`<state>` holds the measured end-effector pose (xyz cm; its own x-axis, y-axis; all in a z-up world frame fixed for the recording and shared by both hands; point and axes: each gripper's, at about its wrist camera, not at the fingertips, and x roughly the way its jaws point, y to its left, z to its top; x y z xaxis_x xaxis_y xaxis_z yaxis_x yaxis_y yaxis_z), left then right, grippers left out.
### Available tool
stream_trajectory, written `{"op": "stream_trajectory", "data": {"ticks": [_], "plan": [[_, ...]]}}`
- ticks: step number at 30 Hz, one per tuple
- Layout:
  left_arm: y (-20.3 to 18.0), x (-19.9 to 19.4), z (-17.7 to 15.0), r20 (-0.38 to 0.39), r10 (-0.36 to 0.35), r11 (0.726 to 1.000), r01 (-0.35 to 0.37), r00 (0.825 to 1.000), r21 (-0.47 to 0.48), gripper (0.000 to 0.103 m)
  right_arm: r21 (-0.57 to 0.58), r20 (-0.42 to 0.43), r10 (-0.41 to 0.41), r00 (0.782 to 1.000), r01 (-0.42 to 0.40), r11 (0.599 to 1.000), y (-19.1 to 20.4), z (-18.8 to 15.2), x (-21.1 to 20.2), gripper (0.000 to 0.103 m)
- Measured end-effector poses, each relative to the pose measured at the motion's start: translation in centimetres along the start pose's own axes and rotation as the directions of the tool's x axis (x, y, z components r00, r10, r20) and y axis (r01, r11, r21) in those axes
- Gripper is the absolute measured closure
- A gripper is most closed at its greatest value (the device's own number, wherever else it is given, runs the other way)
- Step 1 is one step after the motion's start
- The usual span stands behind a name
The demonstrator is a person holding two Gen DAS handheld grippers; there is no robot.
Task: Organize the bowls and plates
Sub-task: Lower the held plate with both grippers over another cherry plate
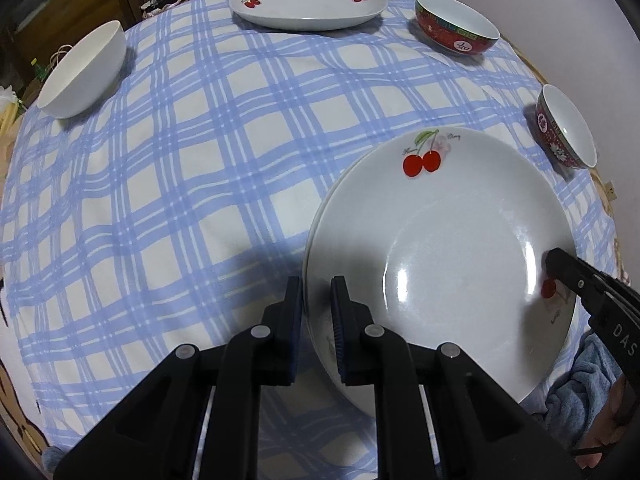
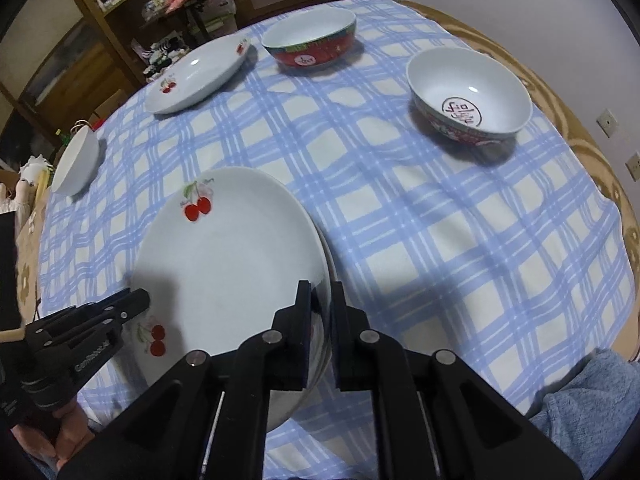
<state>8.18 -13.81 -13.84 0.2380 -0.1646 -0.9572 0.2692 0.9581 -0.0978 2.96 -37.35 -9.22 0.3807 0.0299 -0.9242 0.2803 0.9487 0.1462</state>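
Note:
A white cherry plate (image 1: 444, 240) lies stacked on another plate at the near edge of the checked tablecloth (image 1: 200, 160). My left gripper (image 1: 318, 292) straddles the stack's left rim, jaws narrow around it. My right gripper (image 2: 322, 300) straddles the right rim (image 2: 320, 280) the same way. Each gripper shows in the other's view, the right one in the left wrist view (image 1: 560, 260) and the left one in the right wrist view (image 2: 136, 300). A third cherry plate (image 1: 308, 4) lies at the far side. A white bowl (image 1: 84, 68) stands far left.
Two red patterned bowls stand on the right, one far (image 1: 456, 24) and one nearer (image 1: 566, 128); they also show in the right wrist view, far (image 2: 310, 40) and nearer (image 2: 470, 94). A wooden shelf (image 2: 120, 8) stands beyond the table. A blue cloth (image 2: 592, 408) lies near right.

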Motion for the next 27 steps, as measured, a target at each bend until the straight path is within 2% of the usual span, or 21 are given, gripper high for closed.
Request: {"op": "stream_trajectory", "data": {"ticks": [6, 11, 22, 27], "plan": [[-0.5, -0.1, 0.0, 0.008, 0.021, 1.000, -0.021, 1.000, 0.017, 0.087, -0.036, 0.000, -0.047, 0.999, 0.047, 0.998, 0.4, -0.1, 0.4, 0.093], [0.2, -0.5, -0.1, 0.005, 0.004, 1.000, -0.004, 1.000, -0.014, 0.086, 0.001, -0.002, -0.021, 1.000, 0.021, 1.000, -0.1, 0.0, 0.3, 0.093], [1.0, -1.3, -0.6, 0.012, 0.008, 1.000, -0.008, 1.000, 0.002, 0.084, 0.017, -0.007, -0.012, 1.000, 0.013, 1.000, -0.5, -0.3, 0.3, 0.093], [2.0, -2.1, -0.7, 0.011, -0.018, 1.000, 0.018, 1.000, -0.012, 0.081, 0.034, 0.013, 0.000, 1.000, -0.001, 0.999, -0.6, -0.4, -0.1, 0.093]]}}
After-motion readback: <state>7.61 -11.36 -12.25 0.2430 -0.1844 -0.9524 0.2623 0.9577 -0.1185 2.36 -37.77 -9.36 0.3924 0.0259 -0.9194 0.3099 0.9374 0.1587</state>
